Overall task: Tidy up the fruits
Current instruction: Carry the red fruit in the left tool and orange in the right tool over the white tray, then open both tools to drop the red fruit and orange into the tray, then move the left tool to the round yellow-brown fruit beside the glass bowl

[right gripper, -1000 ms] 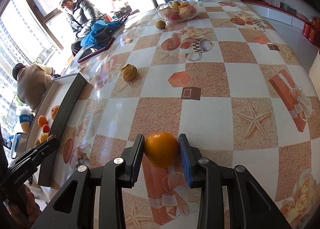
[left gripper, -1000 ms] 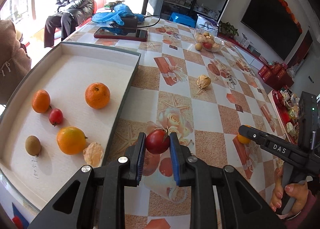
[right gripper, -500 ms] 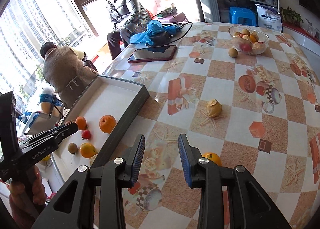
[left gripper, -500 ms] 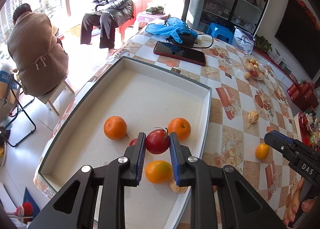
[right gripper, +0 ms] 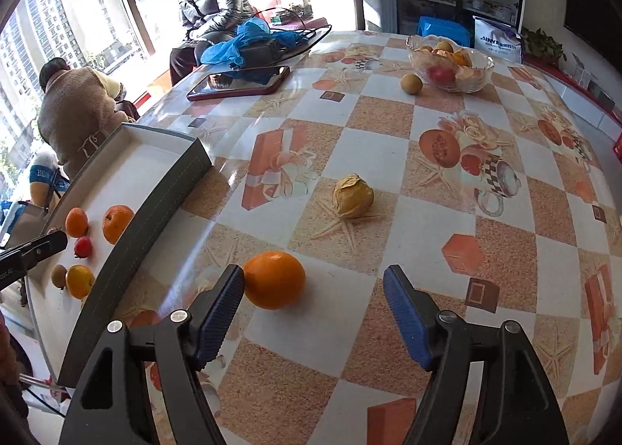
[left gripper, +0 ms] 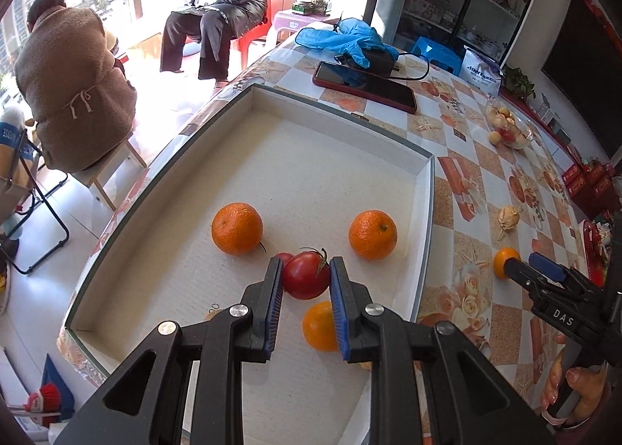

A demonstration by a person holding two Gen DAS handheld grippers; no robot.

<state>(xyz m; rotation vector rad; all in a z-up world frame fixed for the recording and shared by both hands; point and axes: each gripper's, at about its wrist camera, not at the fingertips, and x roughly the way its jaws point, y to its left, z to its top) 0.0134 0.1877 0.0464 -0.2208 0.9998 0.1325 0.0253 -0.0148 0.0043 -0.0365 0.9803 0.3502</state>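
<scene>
My left gripper (left gripper: 305, 278) is shut on a red tomato (left gripper: 306, 276) and holds it over the white tray (left gripper: 334, 172). In the tray lie two oranges (left gripper: 236, 228) (left gripper: 372, 235), a third orange (left gripper: 319, 326) under the fingers, and a small red fruit (left gripper: 285, 258) partly hidden behind the tomato. My right gripper (right gripper: 313, 289) is open wide above the table, with an orange (right gripper: 274, 279) lying against its left fingertip. The same orange (left gripper: 504, 255) shows in the left wrist view. A husked yellow fruit (right gripper: 352, 196) lies farther out on the table.
A glass bowl of fruit (right gripper: 449, 63) and a round fruit (right gripper: 411, 83) stand at the far side. A phone (right gripper: 239, 82) and blue cloth over a black charger (right gripper: 248, 42) lie far left. Two people sit beyond the table's edge.
My left gripper has carried the tomato from the table to over the tray. My right gripper has let go of the orange, opened wide, and come back beside it.
</scene>
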